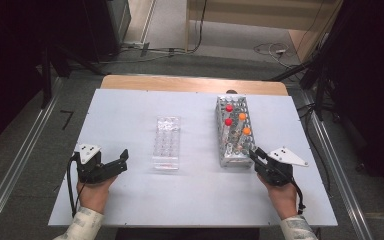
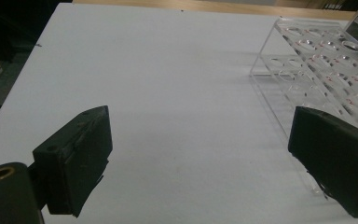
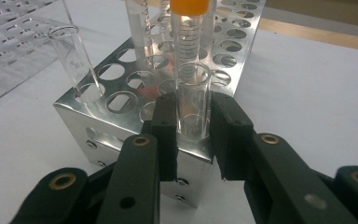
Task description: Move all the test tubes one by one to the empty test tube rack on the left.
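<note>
A white table (image 1: 130,200) carries everything, with a strip of wood showing at its far edge. On its right half stands a metal tube rack (image 1: 234,131), long side running away from the person, its top plate full of round holes; 2 red-capped and 2 orange-capped tubes stand in its farther rows. Left of it, near the table's middle and well apart, lies a clear plastic rack (image 1: 166,143). The left gripper (image 1: 123,159) rests low at the table's left, jaws wide with bare tabletop between them, the clear plastic rack (image 2: 317,60) just beside its right jaw. The right gripper (image 1: 254,153) sits at the metal tube rack's near corner, pads pressed on an uncapped glass tube (image 3: 193,100) standing upright in the corner hole. Another open tube (image 3: 72,58) stands tilted at the neighbouring corner.
</note>
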